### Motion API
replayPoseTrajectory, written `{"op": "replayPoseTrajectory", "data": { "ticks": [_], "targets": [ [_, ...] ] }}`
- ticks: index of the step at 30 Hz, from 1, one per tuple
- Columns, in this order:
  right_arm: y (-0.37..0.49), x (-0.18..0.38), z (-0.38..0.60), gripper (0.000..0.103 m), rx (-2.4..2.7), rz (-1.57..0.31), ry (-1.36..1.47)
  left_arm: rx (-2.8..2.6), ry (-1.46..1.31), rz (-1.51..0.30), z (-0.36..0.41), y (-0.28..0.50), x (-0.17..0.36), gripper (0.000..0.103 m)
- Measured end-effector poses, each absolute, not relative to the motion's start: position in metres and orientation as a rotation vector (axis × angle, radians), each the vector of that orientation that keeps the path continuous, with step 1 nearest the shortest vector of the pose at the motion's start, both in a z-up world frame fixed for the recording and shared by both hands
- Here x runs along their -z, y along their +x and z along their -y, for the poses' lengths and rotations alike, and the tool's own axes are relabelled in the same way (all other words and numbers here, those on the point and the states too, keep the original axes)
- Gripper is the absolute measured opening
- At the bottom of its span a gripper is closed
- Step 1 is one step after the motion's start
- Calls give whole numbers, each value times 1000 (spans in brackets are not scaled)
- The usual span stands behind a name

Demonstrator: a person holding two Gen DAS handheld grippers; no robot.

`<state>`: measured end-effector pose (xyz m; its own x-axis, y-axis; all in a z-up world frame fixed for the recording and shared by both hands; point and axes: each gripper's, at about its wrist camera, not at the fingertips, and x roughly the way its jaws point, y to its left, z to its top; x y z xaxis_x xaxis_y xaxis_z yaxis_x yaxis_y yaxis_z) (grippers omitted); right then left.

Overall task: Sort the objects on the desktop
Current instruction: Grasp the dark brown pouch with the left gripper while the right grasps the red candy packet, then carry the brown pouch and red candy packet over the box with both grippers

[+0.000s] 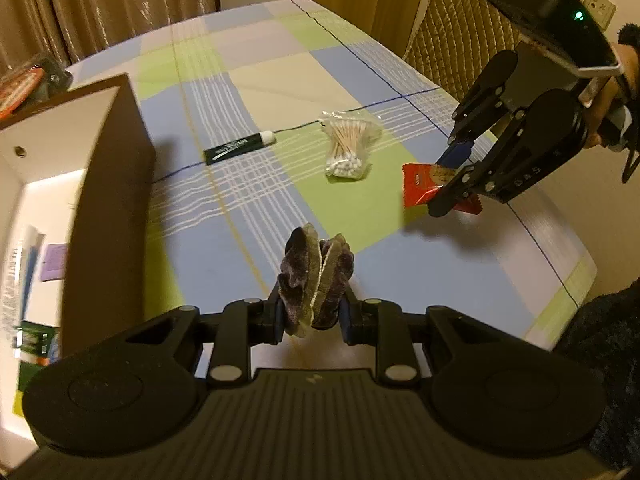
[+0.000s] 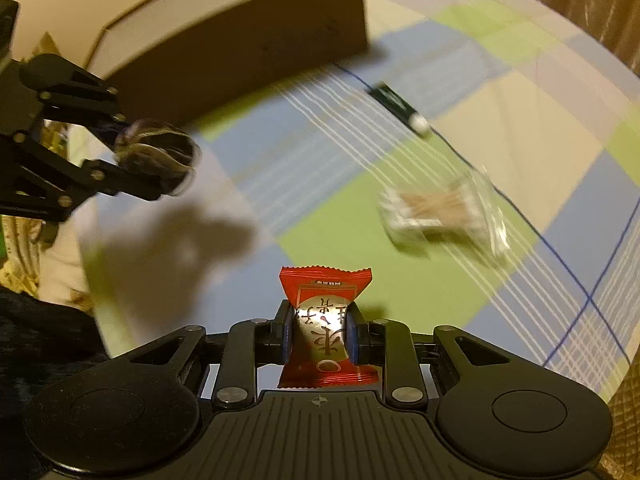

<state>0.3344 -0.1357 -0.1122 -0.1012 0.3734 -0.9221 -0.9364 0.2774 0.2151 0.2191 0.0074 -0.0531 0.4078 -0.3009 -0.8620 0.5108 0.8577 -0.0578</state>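
From the left wrist view, the left gripper [image 1: 312, 312] has its fingers pinching a dark velvety scrunchie [image 1: 316, 276], held up off the surface [image 1: 440, 280]. The open cardboard box [image 1: 108, 184] stands just to the left of the scrunchie, its tall near wall between the load and the interior, where some papers and small packs already lie. The step in hand looks like carrying picked items to the box; the next move likely calls for lifting the scrunchie over that wall edge before letting go. To the right of the box, the right gripper [image 1: 456, 184] hangs above the surface, fingers clamped on a red snack packet [image 1: 420, 188]. A green tube [image 1: 239, 148] and a bag of cotton swabs [image 1: 348, 148] lie between the box and that gripper, untouched, well apart from both tools.

From the right wrist view, the red snack packet [image 2: 326, 328] sits pinched upright between the right gripper's fingers [image 2: 354, 336], clear of the surface. The box [image 2: 248, 36] lies ahead and left, with the left gripper [image 2: 160, 168] and its scrunchie [image 2: 156, 156] near its front wall. Open cloth lies between packet and box, so the path looks free, though both tools converging on one opening could crowd each other. The tube [image 2: 400, 108] and swabs [image 2: 440, 208] lie right of the box.
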Motion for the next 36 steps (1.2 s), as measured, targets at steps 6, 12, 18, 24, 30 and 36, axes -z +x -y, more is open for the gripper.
{"op": "replayPoseTrajectory", "data": {
  "ticks": [6, 12, 18, 24, 30, 36],
  "targets": [
    [313, 78, 114, 25, -1299, -1117, -610, 511, 240, -975, -37, 203, 21, 21],
    [303, 50, 72, 25, -1368, -1068, -630, 462, 267, -930, -84, 194, -16, 21],
    [291, 22, 21, 25, -1431, -993, -685, 373, 351, -922, -134, 201, -38, 21],
    [290, 5, -39, 25, -1479, -953, -703, 346, 397, -935, -171, 222, -38, 21],
    [302, 2, -103, 25, -1490, -932, -728, 397, 453, -978, -192, 256, -30, 21],
    [330, 22, -146, 25, -1449, -996, -688, 478, 519, -996, -201, 284, -7, 21]
  ]
}}
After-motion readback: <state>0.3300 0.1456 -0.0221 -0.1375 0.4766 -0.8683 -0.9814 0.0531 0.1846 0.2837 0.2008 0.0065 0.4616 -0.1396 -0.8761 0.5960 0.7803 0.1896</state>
